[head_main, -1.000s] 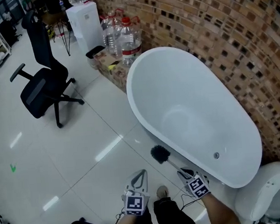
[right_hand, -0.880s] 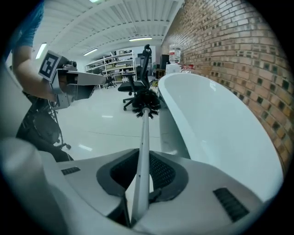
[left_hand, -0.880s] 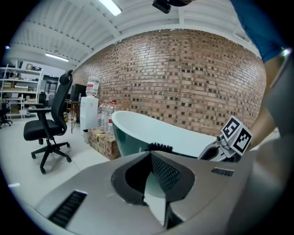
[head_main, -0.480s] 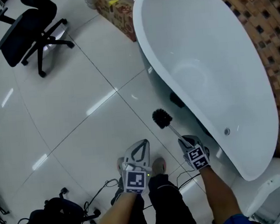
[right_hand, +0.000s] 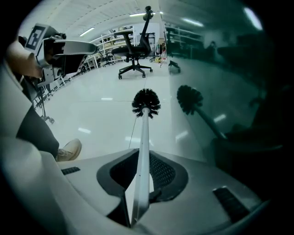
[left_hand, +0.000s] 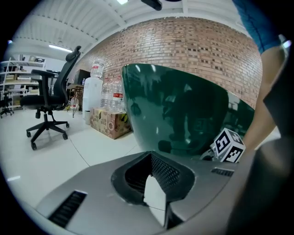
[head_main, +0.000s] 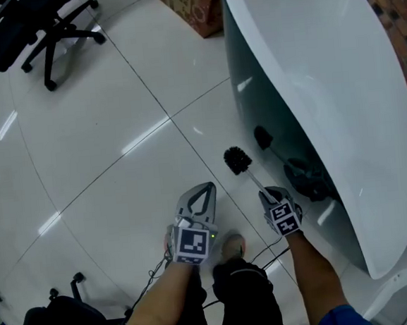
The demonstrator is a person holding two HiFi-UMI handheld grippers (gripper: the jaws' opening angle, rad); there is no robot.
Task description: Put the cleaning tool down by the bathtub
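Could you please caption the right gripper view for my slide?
Right gripper holds the toilet brush beside the bathtub.

A black office chair (head_main: 19, 36) stands on the glossy white tiled floor (head_main: 98, 174). A printed cardboard box (head_main: 197, 3) sits near the brick wall (left_hand: 193, 50), with big water bottles (left_hand: 110, 94) behind it.
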